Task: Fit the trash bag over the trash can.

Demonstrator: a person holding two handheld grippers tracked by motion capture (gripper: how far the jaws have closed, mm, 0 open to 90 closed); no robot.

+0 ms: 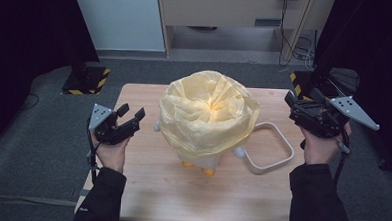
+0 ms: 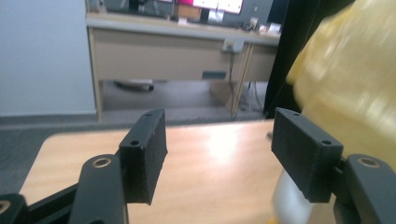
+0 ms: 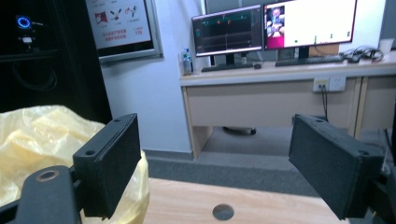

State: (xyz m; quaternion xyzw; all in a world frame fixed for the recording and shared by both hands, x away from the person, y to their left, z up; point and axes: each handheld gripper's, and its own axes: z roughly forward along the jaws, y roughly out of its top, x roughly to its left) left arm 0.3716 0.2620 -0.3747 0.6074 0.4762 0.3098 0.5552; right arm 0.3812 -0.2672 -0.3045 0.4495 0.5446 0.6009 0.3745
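A white bin lined with a yellow plastic bag (image 1: 209,116) stands in the middle of the wooden table (image 1: 151,183); the bag drapes over its rim and bunches inward at the top. My left gripper (image 1: 132,114) is held open at the table's left edge, apart from the bag, with nothing between its jaws. Its own view shows the bag (image 2: 350,84) blurred at the right beyond the open gripper (image 2: 229,154). My right gripper (image 1: 290,102) hovers open at the table's right edge, also holding nothing. The bag (image 3: 46,144) sits left of that gripper (image 3: 229,172).
A white loop-shaped frame (image 1: 270,149) lies on the table right of the bin. Orange feet (image 1: 201,168) show under the bag. Beyond the table are a desk (image 3: 289,98) with monitors (image 3: 275,25), a black stand base (image 1: 85,79) with hazard stripes at left and dark curtains.
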